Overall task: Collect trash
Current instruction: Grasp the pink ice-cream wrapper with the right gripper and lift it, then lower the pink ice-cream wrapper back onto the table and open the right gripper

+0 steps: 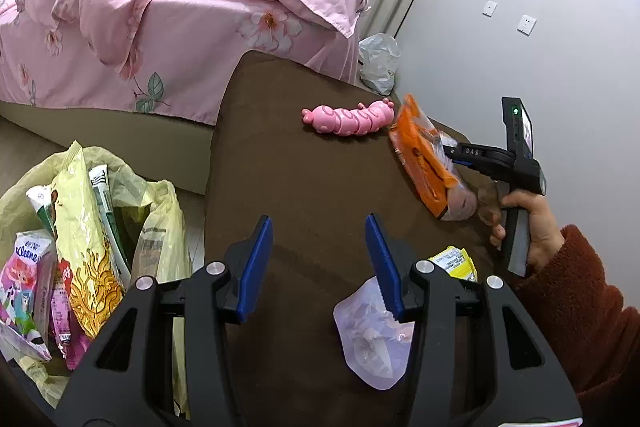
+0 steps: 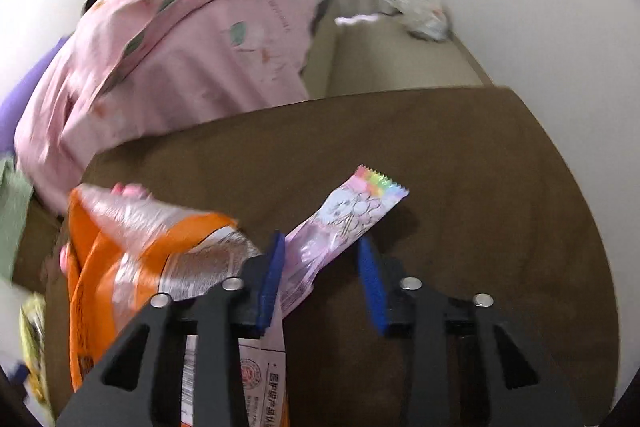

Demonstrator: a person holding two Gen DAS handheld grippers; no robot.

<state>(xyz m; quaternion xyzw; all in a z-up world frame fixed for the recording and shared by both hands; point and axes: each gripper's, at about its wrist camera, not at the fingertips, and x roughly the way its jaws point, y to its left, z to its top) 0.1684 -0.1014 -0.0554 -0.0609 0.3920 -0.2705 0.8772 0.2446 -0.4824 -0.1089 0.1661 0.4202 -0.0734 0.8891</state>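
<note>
My left gripper (image 1: pixel 320 227) stands open above the brown cushioned top (image 1: pixel 296 171), nothing between its blue pads. A lavender wrapper (image 1: pixel 368 343) lies under its right finger, a small yellow packet (image 1: pixel 454 261) just beyond. A hand holds my right gripper (image 1: pixel 448 149) at the orange snack bag (image 1: pixel 424 155) on the far right. In the right wrist view that gripper (image 2: pixel 322 247) is open; a pink pastel wrapper (image 2: pixel 348 215) lies between the fingers, against the left pad. The orange snack bag (image 2: pixel 132 247) sits left of it.
A yellowish plastic trash bag (image 1: pixel 168 211) with several wrappers and a tissue pack stands at lower left. A pink caterpillar toy (image 1: pixel 348 117) lies on the cushion. The pink-covered bed (image 1: pixel 160 7) is behind, with a crumpled white plastic bag (image 1: pixel 378 61) by the wall.
</note>
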